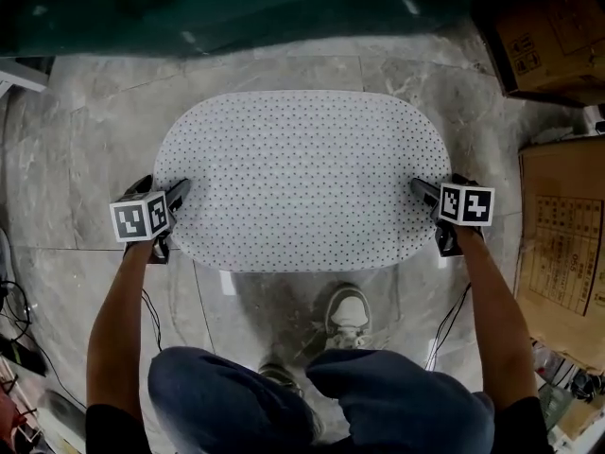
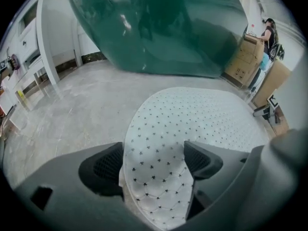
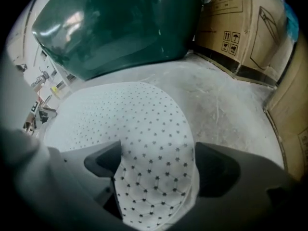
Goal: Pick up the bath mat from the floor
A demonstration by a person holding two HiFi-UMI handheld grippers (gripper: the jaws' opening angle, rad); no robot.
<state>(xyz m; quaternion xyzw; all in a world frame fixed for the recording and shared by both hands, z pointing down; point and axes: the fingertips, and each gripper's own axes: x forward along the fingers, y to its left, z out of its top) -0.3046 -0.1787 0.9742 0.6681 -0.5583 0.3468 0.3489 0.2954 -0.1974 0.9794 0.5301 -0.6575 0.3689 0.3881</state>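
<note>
A white oval bath mat (image 1: 302,178) with small dark dots lies spread on the grey marble floor in front of me. My left gripper (image 1: 180,197) is at its left end and my right gripper (image 1: 422,191) at its right end. In the left gripper view the mat's (image 2: 197,114) rounded end reaches in between the wide-set jaws of the left gripper (image 2: 154,153). In the right gripper view the mat's (image 3: 120,114) other end sits likewise inside the right gripper (image 3: 158,153), with a slim gap at the right jaw. I see neither pair of pads pinching the mat.
A large dark green glossy body (image 1: 236,8) stands just beyond the mat. Cardboard boxes (image 1: 548,36) and flat cardboard (image 1: 567,235) line the right side. My shoes (image 1: 348,315) are near the mat's front edge. Cables (image 1: 19,334) lie at the left. A person (image 2: 269,32) stands far off.
</note>
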